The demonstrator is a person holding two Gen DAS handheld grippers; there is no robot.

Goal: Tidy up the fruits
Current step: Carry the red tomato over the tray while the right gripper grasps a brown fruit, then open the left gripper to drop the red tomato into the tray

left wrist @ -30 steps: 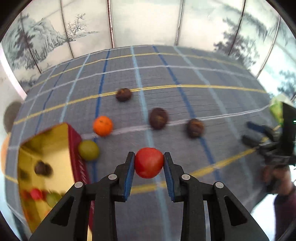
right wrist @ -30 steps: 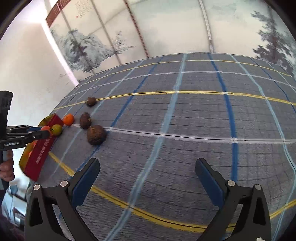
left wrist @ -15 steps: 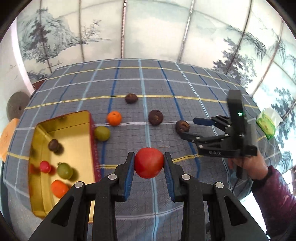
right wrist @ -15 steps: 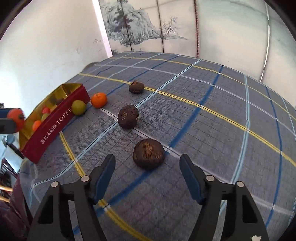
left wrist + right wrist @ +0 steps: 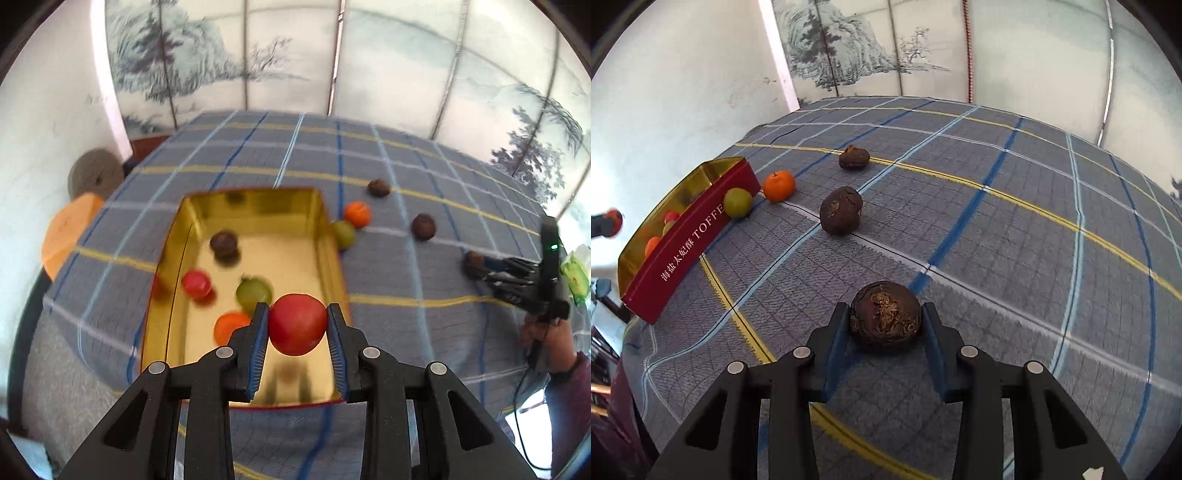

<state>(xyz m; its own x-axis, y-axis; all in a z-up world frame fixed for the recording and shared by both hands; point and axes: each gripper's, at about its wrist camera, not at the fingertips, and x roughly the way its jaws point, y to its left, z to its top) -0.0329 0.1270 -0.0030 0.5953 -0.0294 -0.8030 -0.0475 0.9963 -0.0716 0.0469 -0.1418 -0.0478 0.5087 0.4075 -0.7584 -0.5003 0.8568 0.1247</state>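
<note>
My left gripper (image 5: pixel 297 308) is shut on a red fruit (image 5: pixel 297 326) and holds it above the near end of the gold tin (image 5: pixel 255 201). Several fruits lie inside the tin. Against its right wall outside sit a green fruit (image 5: pixel 343 232) and an orange one (image 5: pixel 357 214). My right gripper (image 5: pixel 885 314) is low over the checked cloth, its jaws closing on a dark brown wrinkled fruit (image 5: pixel 885 319) with both pads against its sides. Two more brown fruits (image 5: pixel 841 215) (image 5: pixel 854 158) lie farther along the cloth, towards the red side of the tin (image 5: pixel 690 236).
A grey round cushion (image 5: pixel 96 177) and an orange stool (image 5: pixel 68 232) stand off the table's left edge. A green packet (image 5: pixel 574 269) lies at the right edge beside the person's hand (image 5: pixel 546 332). A painted screen runs behind the table.
My left gripper carried the red fruit leftwards until it hangs over the tin. My right gripper swung towards the nearest brown fruit and its wide jaws closed in around it.
</note>
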